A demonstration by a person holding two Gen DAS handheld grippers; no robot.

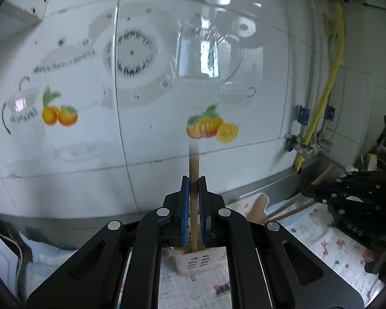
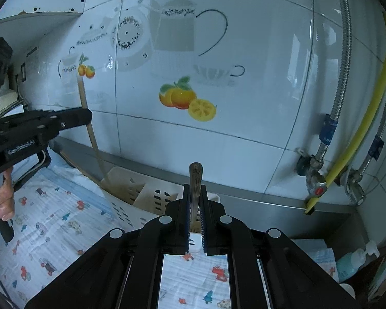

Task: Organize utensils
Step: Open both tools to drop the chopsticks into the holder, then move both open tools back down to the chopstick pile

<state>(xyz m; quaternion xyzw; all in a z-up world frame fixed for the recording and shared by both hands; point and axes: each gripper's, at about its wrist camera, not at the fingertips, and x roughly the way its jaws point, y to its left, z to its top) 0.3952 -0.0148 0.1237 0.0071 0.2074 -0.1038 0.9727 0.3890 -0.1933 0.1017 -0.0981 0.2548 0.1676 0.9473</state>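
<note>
Utensils are seen in both views. In the left wrist view, a long wooden utensil (image 1: 193, 170) is clamped between the blue pads of the left gripper (image 1: 193, 188), standing upright. Its top end rises above the fingertips, and its lower end reaches down into a cream slotted utensil holder (image 1: 196, 262) just beneath the gripper. The holder rests on a patterned cloth (image 1: 321, 234) covering the tabletop. To the right of the gripper, a wooden spatula (image 1: 257, 207) and further wooden handles (image 1: 296, 206) are seen lying near the right gripper (image 1: 347, 193), whose jaw state cannot be told from this view.

In the right wrist view, a dark-tipped wooden handle (image 2: 195, 177) is grasped by the right gripper (image 2: 195, 198), upright between its closed pads. Beyond and to the left of the gripper, the utensil holder (image 2: 146, 195) is seen. Further left, the left gripper (image 2: 72, 118) is shown clenched on the long wooden utensil (image 2: 86, 108), whose foot is in the holder. A tiled wall (image 2: 244, 103) stands ahead.
</note>
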